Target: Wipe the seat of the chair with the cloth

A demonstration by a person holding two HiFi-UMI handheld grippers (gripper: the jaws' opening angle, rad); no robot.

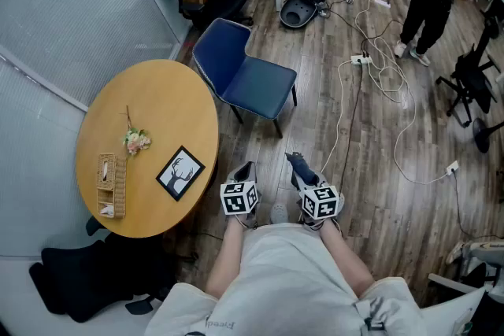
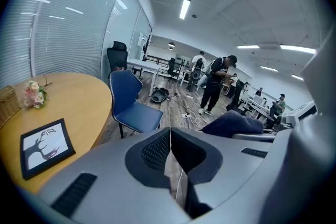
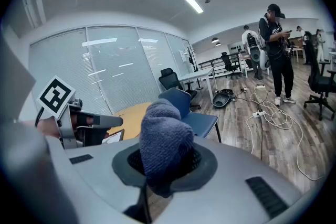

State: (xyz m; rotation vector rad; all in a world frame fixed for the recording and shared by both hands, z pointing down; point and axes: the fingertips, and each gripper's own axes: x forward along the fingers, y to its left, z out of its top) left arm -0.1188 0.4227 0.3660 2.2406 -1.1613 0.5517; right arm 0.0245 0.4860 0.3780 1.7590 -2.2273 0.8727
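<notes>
Approach step: right gripper (image 1: pixel 296 161) jaws clamp the cloth (image 3: pixel 164 136), left gripper (image 1: pixel 245 169) jaws sit together, empty; next, reach forward to the chair (image 1: pixel 260 86).

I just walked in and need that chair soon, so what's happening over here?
A person holds a gripper in each hand, close to the body. The right gripper has a blue cloth clamped between its fingers. The left gripper is shut on nothing. The blue chair stands ahead, beside the round wooden table. The cloth is nowhere near the seat, so wiping has not begun.
</notes>
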